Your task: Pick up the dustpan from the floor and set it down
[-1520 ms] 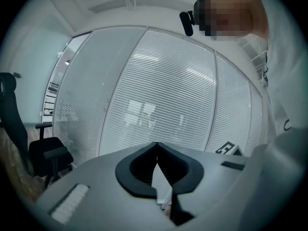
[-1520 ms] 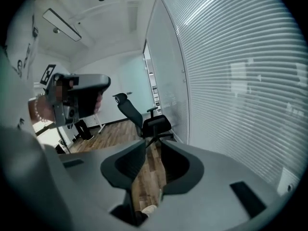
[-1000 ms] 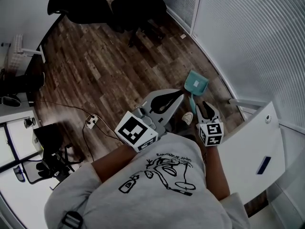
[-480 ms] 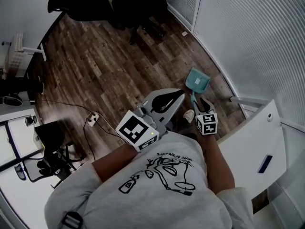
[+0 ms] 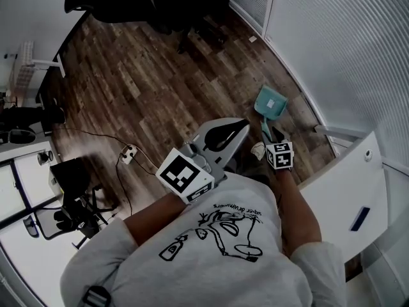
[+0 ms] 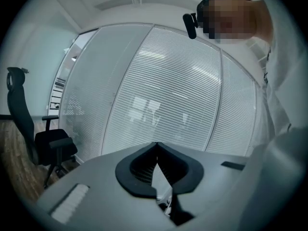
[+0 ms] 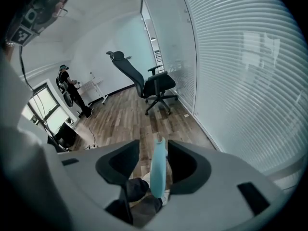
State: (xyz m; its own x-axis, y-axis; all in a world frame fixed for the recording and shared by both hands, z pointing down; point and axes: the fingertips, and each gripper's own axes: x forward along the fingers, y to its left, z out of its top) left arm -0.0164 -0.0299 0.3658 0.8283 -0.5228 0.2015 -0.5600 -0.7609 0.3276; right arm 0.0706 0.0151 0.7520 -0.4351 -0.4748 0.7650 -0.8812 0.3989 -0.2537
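Note:
The teal dustpan [image 5: 271, 102] rests on the wood floor close to the blinds wall, its handle [image 5: 264, 128] running back toward me. My right gripper [image 5: 271, 135] points down over that handle. In the right gripper view the teal handle [image 7: 157, 170] stands between the jaws of the right gripper [image 7: 154, 146] with a gap showing on the left side; the jaws have just been opening and the pads do not press on it. My left gripper [image 5: 235, 128] is held level in front of my body, with nothing in it. In its own view the left gripper [image 6: 156, 146] has its tips meeting.
Black office chairs [image 5: 185, 5] stand at the far end of the floor. A power strip [image 5: 128, 152] with cable lies to the left. A white panel [image 5: 345, 184] is at the right beside the blinds wall [image 5: 345, 62]. My shoe [image 5: 257, 150] is next to the handle.
My right gripper has sunk toward the floor with the dustpan, its marker cube now smaller in the head view. The left gripper has stayed where it was.

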